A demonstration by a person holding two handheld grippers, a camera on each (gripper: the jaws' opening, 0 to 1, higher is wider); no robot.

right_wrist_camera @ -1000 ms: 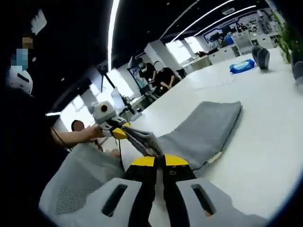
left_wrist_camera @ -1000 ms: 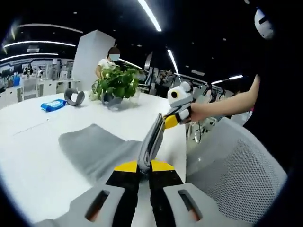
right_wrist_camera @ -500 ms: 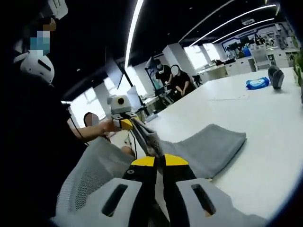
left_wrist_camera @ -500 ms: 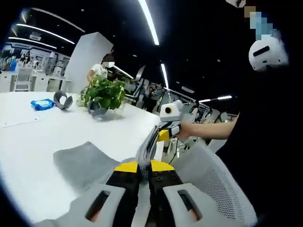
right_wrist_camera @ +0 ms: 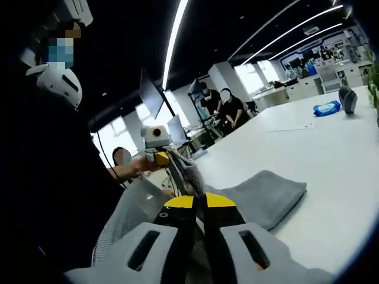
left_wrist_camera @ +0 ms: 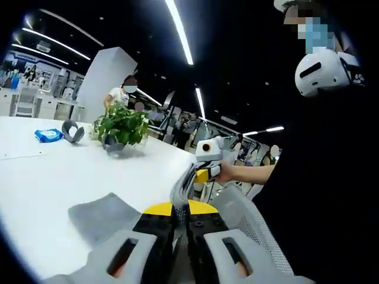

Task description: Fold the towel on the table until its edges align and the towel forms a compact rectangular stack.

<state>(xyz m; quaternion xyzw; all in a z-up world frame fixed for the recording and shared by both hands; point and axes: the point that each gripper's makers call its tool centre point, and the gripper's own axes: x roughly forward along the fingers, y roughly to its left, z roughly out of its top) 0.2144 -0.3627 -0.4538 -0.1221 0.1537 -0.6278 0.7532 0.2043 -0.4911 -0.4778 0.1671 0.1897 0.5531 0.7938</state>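
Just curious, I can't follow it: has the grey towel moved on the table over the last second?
Yes. The towel has been drawn back across the white table toward its near edge, its far corner farther from the blue packet.

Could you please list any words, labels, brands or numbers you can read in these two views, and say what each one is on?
No text can be read in either view.
Blue packet on the white table: any print is too small and blurred to read.
Same blue packet in the right gripper view: also unreadable.
Grey towel, left claw and right claw: no lettering visible.
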